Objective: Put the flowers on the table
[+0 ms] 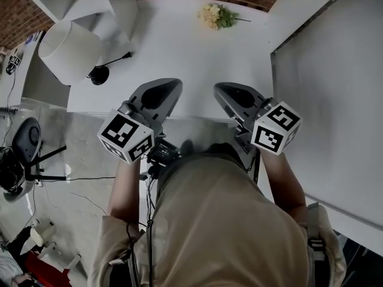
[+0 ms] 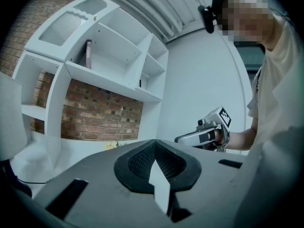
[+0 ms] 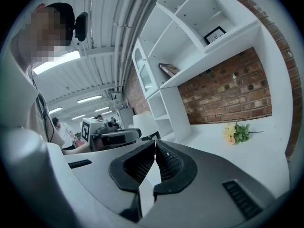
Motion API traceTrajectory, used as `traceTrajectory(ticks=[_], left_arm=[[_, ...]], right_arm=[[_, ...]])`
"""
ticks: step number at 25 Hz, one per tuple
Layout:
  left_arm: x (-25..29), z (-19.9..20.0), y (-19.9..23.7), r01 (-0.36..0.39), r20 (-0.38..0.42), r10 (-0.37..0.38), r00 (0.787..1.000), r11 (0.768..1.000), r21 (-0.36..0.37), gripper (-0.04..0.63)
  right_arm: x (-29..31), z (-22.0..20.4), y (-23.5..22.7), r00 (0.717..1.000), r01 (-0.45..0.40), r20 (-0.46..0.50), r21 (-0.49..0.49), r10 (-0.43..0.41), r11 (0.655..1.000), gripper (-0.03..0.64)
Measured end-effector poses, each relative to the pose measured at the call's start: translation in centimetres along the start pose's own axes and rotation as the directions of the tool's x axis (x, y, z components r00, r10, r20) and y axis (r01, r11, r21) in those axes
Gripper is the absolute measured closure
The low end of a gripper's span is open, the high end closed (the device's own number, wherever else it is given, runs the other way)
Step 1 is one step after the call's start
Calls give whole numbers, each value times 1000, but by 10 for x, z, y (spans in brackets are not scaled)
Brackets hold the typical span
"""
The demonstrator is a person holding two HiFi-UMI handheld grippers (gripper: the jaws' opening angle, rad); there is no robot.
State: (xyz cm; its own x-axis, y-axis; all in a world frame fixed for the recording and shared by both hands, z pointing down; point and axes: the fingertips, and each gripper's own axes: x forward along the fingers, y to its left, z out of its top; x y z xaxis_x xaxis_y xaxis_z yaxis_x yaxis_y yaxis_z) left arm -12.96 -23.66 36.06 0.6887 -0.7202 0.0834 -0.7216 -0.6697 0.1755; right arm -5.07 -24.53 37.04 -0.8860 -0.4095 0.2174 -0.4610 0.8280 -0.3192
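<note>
The lamp (image 1: 70, 49) stands far left on the table (image 1: 179, 46), not in the way. The left claw (image 1: 169, 88) is at the table's near edge, tips pressed together, nothing btw them. The right claw (image 1: 221, 89) is just beside it on the right, tips also pressed together & empty. The flowers (image 1: 216, 15) lie flat at the far side of the table, by the brick wall, well apart from both claws. They are almost straight ahead of the right claw, so that hand is nearer. From the left claw they are far & to the right. Blooms point left, stems right, so the bunch lies across the reach. They're on the table already, so maybe the job is done.
</note>
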Motion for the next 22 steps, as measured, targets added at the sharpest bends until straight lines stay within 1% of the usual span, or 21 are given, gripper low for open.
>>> traceTrajectory(ticks=[5,10,15,22], left_arm=[[14,-4,-15,0,-23,0,1000,1000,7,586],[28,-5,-41,10,-34,-10,999,1000,3,586],[34,-9,-64,0,-43,0,999,1000,-10,586],[34,-16,-93,-11,-53,10,999,1000,-8,588]], right_arm=[[-18,-3,-3,1000,-14,8,-35,15,999,594],[-48,-6,-2,999,-31,25,-30,32,999,594],[-77,-10,-2,997,-58,53,57,55,997,594],[-105,-18,5,995,-73,68,53,69,996,594]])
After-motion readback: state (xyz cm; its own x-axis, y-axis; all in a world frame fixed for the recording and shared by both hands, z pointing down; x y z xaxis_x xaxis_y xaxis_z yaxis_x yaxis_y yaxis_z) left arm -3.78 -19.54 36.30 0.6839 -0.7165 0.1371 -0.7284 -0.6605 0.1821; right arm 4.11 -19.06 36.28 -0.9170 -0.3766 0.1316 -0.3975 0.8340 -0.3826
